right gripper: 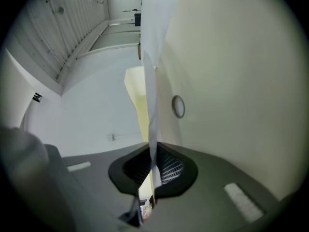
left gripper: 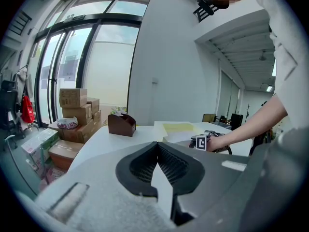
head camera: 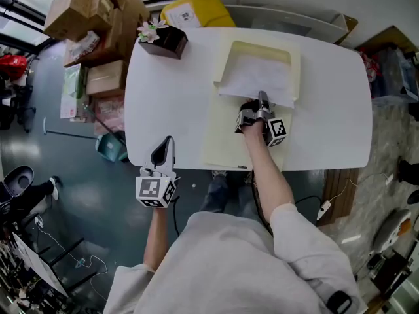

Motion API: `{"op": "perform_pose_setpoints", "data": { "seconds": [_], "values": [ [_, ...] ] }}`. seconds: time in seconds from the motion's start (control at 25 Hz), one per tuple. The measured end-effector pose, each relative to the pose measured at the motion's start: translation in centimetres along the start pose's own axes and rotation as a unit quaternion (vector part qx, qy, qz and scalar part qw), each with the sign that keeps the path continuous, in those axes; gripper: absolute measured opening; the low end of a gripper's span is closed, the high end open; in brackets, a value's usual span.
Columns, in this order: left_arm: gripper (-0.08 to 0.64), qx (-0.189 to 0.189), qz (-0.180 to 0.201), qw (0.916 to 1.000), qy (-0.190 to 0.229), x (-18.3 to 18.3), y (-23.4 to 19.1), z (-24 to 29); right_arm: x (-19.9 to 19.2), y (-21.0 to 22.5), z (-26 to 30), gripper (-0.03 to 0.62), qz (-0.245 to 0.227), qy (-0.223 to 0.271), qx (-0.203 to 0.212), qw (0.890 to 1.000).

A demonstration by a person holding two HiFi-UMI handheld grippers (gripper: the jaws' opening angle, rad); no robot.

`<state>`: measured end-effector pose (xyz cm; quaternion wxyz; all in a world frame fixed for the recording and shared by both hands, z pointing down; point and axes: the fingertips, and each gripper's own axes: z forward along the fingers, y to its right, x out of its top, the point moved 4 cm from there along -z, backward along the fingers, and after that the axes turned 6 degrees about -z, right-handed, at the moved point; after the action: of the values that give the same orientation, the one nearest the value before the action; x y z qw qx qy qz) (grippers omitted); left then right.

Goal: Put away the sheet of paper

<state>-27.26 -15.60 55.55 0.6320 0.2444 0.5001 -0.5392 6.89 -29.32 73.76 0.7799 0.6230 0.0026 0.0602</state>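
Observation:
A white sheet of paper lies over the raised flap of a cream folder spread open on the white table. My right gripper is shut on the sheet's near edge. In the right gripper view the sheet runs edge-on up from between the jaws, with the folder's inner face and its round snap to the right. My left gripper hangs at the table's front left edge, shut and holding nothing. It looks across at the right gripper.
A brown holder with flowers stands at the table's far left corner. Stacked cardboard boxes fill the floor beyond it, and a yellow envelope lies behind the table. The holder and boxes also show in the left gripper view.

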Motion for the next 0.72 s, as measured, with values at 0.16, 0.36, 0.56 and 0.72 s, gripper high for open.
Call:
{"op": "perform_pose_setpoints", "data": {
  "seconds": [0.16,0.36,0.56,0.72],
  "values": [
    [0.006,0.004,-0.001,1.0000,-0.003,-0.2,-0.5,0.0,0.0,-0.4,1.4,0.002,0.002,0.007,-0.004,1.000],
    [0.006,0.009,-0.004,0.9999,-0.006,-0.4,-1.1,-0.2,-0.1,-1.8,3.4,0.002,-0.005,0.003,0.000,1.000],
    [0.006,0.012,-0.005,0.9999,-0.009,-0.5,-1.4,-0.3,0.2,-2.6,5.3,0.002,-0.017,0.003,0.003,1.000],
    [0.006,0.014,-0.003,0.9998,-0.012,-0.7,-1.5,-0.5,0.1,-2.9,6.2,0.002,-0.015,0.009,-0.003,1.000]
  ]
}}
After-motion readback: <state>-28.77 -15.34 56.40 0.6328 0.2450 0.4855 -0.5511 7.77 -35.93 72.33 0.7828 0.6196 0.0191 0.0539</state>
